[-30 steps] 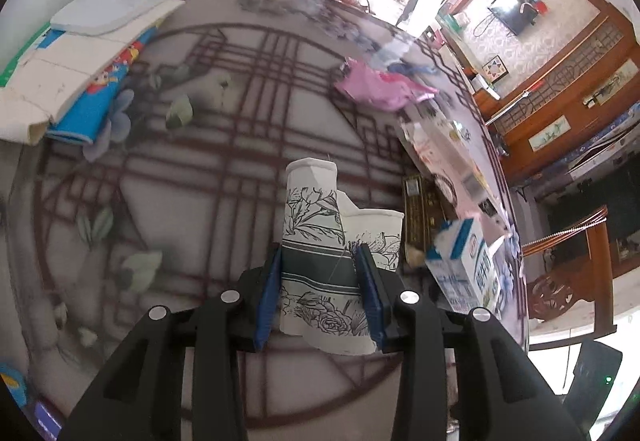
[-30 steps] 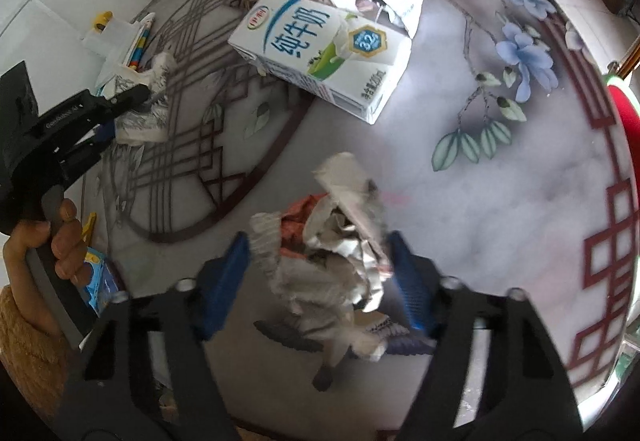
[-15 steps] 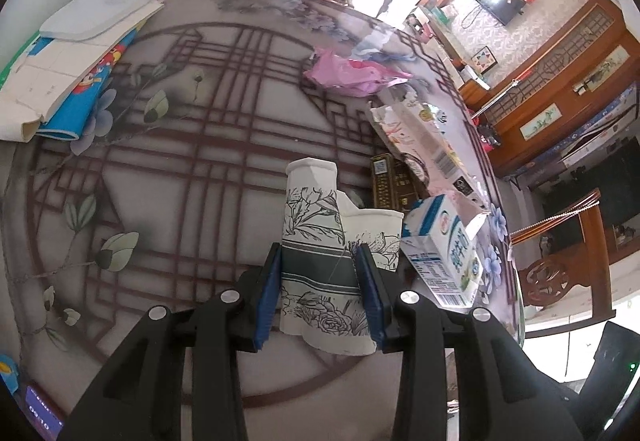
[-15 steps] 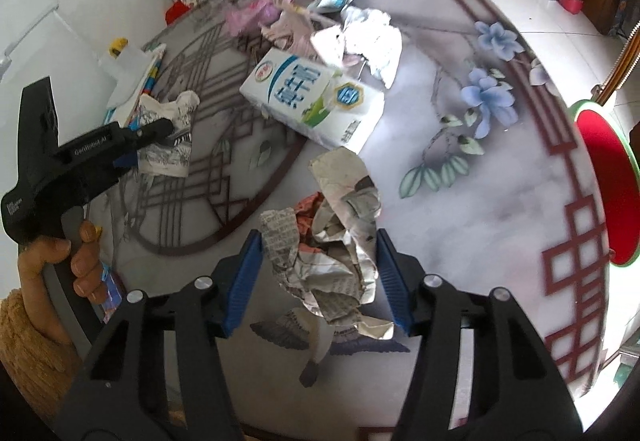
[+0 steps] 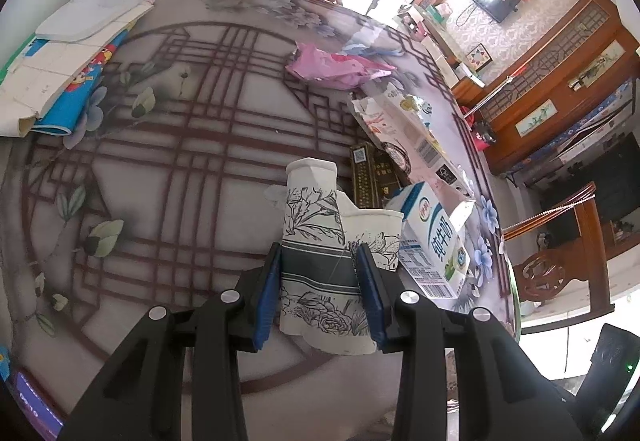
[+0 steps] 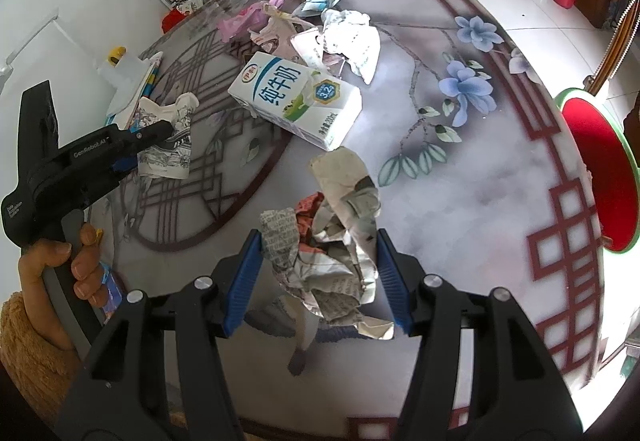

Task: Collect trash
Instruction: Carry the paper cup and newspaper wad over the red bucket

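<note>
Both hands loaded: left gripper [image 5: 318,289] clamps crushed paper cups [image 5: 320,241], right gripper [image 6: 316,281] closing onto crumpled newspaper [image 6: 336,241], while milk carton [image 6: 296,99] and wrappers [image 6: 280,21] wait at twelve o'clock.

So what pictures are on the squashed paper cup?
Black line-drawn flowers on white, with a dark band, on the paper cup; clearest in the left wrist view.

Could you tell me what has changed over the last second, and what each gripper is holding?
The right gripper has just been closing on the crumpled newspaper, squeezing it tighter, and has lifted it above the table; the milk carton now looks farther off. The left gripper stays clamped on the flattened paper cups, carried slightly across the table. The remaining litter lies as before.
</note>
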Action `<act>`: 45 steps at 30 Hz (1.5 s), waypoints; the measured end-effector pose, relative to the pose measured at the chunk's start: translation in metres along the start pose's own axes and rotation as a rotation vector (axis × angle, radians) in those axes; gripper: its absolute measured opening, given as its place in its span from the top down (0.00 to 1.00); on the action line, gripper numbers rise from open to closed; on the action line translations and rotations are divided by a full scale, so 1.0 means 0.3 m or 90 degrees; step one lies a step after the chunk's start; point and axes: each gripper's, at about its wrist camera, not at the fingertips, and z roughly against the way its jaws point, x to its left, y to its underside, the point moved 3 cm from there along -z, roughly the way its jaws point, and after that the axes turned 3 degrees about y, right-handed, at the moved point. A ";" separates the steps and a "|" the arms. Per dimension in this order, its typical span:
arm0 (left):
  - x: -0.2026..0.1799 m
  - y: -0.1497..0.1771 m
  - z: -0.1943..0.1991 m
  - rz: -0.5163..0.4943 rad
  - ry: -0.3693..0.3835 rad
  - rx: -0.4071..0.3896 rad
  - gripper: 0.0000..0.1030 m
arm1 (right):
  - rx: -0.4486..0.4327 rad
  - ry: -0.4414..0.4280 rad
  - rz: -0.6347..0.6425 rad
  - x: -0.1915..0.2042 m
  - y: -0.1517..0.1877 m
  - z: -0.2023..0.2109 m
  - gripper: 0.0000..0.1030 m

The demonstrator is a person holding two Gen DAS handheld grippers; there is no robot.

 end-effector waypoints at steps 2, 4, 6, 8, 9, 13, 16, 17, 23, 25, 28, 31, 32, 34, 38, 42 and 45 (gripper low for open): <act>-0.012 0.005 -0.001 0.000 0.004 0.000 0.66 | -0.005 0.003 -0.003 -0.011 0.000 0.010 0.47; -0.029 0.007 0.002 -0.003 0.009 -0.001 0.66 | -0.012 0.005 -0.010 -0.027 -0.004 0.021 0.47; -0.041 0.005 0.009 -0.008 0.012 -0.004 0.66 | -0.018 0.006 -0.017 -0.043 -0.008 0.032 0.47; -0.061 0.001 0.018 -0.013 0.016 -0.010 0.66 | -0.028 0.008 -0.025 -0.061 -0.014 0.048 0.47; -0.068 0.000 0.021 -0.015 0.017 -0.012 0.66 | -0.033 0.008 -0.029 -0.071 -0.018 0.056 0.47; -0.106 -0.004 0.035 -0.026 0.023 -0.021 0.66 | -0.052 0.017 -0.039 -0.109 -0.033 0.093 0.47; -0.143 -0.003 0.033 -0.032 0.031 -0.021 0.66 | -0.065 0.025 -0.046 -0.137 -0.042 0.120 0.47; -0.153 -0.001 0.031 -0.034 0.033 -0.019 0.66 | -0.069 0.027 -0.049 -0.148 -0.045 0.129 0.47; -0.241 0.012 0.016 -0.051 0.055 -0.012 0.66 | -0.087 0.037 -0.069 -0.219 -0.056 0.170 0.47; -0.274 0.018 0.012 -0.059 0.063 -0.009 0.66 | -0.092 0.040 -0.077 -0.248 -0.057 0.182 0.47; -0.330 0.028 -0.001 -0.071 0.075 -0.004 0.66 | -0.096 0.043 -0.089 -0.286 -0.057 0.195 0.47; -0.392 0.042 -0.015 -0.086 0.086 0.002 0.66 | -0.103 0.045 -0.097 -0.324 -0.055 0.215 0.47; -0.405 0.044 -0.019 -0.089 0.087 0.003 0.66 | -0.105 0.046 -0.099 -0.334 -0.054 0.220 0.47; -0.436 0.052 -0.031 -0.098 0.089 0.007 0.66 | -0.110 0.046 -0.105 -0.361 -0.054 0.233 0.47; -0.514 0.066 -0.050 -0.113 0.096 0.014 0.66 | -0.121 0.045 -0.121 -0.426 -0.057 0.265 0.47; -0.598 0.083 -0.061 -0.131 0.105 0.016 0.66 | -0.130 0.045 -0.137 -0.500 -0.065 0.295 0.47; -0.661 0.097 -0.070 -0.144 0.113 0.016 0.66 | -0.134 0.045 -0.147 -0.551 -0.068 0.312 0.47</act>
